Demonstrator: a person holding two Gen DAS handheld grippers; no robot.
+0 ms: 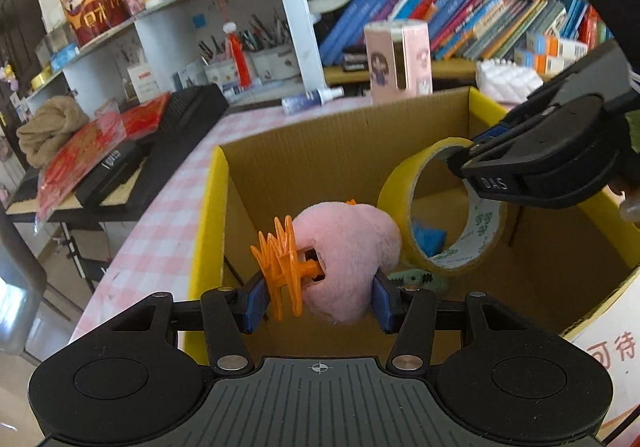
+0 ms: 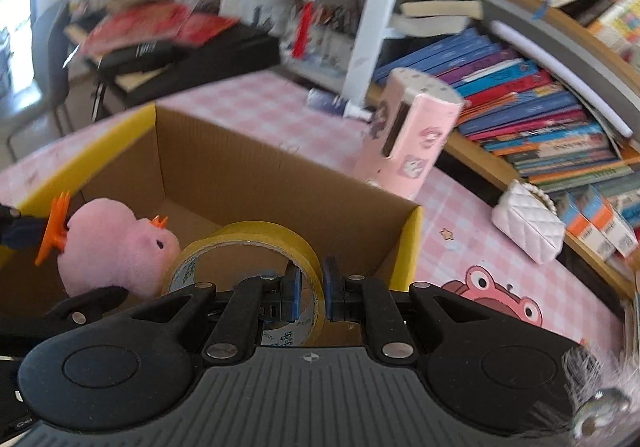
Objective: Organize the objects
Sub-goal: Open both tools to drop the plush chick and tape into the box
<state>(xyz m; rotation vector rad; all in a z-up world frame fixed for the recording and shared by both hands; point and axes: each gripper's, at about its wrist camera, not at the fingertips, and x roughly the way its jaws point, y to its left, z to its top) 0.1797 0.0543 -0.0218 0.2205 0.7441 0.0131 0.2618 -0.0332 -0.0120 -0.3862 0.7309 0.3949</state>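
Observation:
My left gripper (image 1: 318, 301) is shut on a pink plush toy (image 1: 348, 251) with orange plastic feet (image 1: 282, 259), held over the open cardboard box (image 1: 212, 215). My right gripper (image 2: 311, 295) is shut on the wall of a yellow tape roll (image 2: 260, 237), also above the box (image 2: 412, 247). In the left wrist view the tape roll (image 1: 404, 187) hangs from the right gripper (image 1: 466, 155) at the right, close beside the plush. In the right wrist view the plush toy (image 2: 112, 247) sits left of the tape. A blue item (image 1: 428, 237) and a green item (image 1: 416, 281) lie on the box floor.
The box stands on a pink checked tablecloth (image 1: 168, 223). Behind it are a pink cylindrical holder (image 1: 398, 61), a small spray bottle (image 1: 312, 99), a white quilted purse (image 2: 528, 227) and shelves of books (image 1: 480, 15). A cluttered side desk (image 1: 120, 163) is at the left.

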